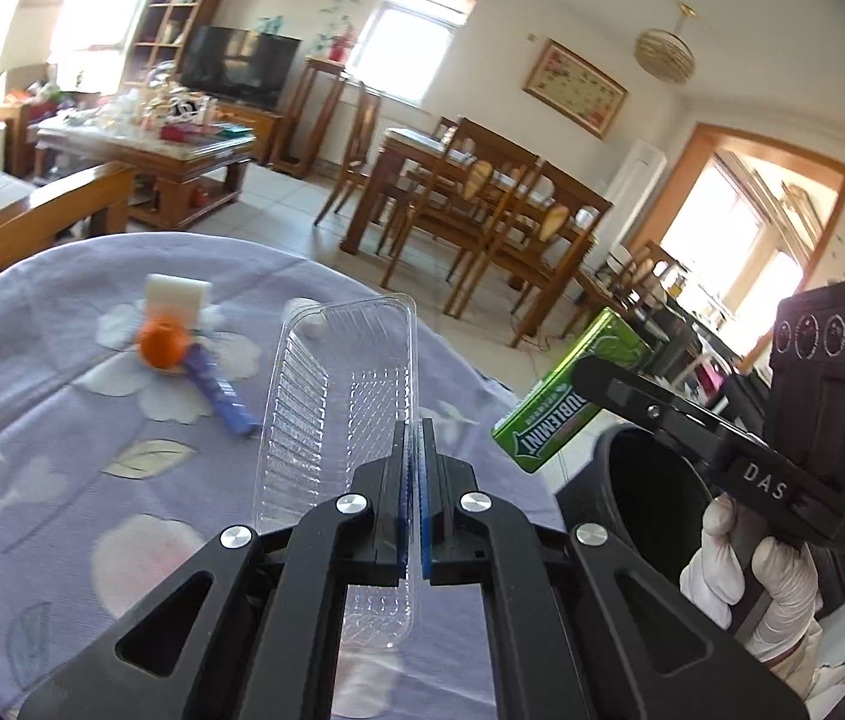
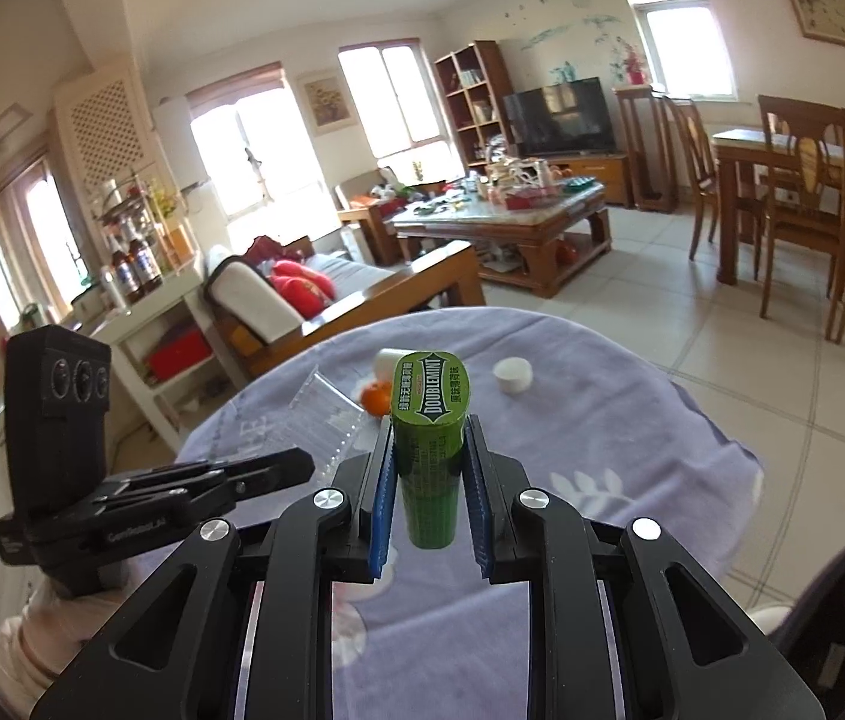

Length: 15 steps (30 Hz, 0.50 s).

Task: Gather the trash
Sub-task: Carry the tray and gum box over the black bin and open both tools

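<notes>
Left tongs [image 1: 420,438] clamped tight on the thin wall of a clear plastic tray [image 1: 341,396], lifted off a round counter [image 1: 62,420] draped in a lavender floral cloth. Right tongs [image 2: 429,450] closed on a green Doublemint gum box [image 2: 431,420], gripped by its long sides between blue pads [image 2: 385,498], label end facing forward. From the left wrist view, at 3 o'clock of the tray: the same gum box [image 1: 566,390] held just above the rim of a black bin [image 1: 650,498] off the counter's edge, with a white-gloved hand [image 1: 764,570] on the right handle. Left on the cloth at 10 o'clock of the tray: an orange fruit [image 1: 163,343], touching a white block [image 1: 176,294] behind it and a blue-purple wrapper [image 1: 221,390] in front. In the right wrist view, at 2 o'clock of the gum box: a white cap [image 2: 513,374], well apart from the cluster.
</notes>
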Motion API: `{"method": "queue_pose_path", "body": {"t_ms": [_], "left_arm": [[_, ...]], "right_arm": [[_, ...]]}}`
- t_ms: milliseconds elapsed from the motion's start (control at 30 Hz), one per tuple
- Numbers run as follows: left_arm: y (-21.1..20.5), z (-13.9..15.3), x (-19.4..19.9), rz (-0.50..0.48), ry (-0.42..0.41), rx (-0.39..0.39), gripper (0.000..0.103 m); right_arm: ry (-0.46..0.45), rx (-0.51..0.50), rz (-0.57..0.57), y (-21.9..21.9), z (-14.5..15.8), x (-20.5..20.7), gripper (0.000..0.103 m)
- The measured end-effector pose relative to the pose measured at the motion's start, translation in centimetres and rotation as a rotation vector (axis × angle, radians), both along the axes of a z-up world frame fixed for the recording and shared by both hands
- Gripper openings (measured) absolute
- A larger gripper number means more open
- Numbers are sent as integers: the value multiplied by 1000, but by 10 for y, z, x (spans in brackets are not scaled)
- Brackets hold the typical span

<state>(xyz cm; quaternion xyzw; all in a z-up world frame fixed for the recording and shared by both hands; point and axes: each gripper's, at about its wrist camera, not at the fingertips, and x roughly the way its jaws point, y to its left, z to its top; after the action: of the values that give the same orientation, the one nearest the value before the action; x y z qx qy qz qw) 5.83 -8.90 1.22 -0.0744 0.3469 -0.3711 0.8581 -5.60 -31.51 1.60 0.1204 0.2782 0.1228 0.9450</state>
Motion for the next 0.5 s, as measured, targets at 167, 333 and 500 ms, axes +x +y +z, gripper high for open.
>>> {"method": "queue_pose_path", "body": {"t_ms": [167,333,500], "left_arm": [[-31,0,-20,-59,-30,21,4],[-66,-3,-35,-116,-39,36,4],[-102,-9,-51,-179,-45,51,4]], "right_arm": [[-1,4,-52,-32,-3,-35,22],[5,15,-115,-66,-6,-63,22],[17,20,-175,-101,-12,-89,22]]}}
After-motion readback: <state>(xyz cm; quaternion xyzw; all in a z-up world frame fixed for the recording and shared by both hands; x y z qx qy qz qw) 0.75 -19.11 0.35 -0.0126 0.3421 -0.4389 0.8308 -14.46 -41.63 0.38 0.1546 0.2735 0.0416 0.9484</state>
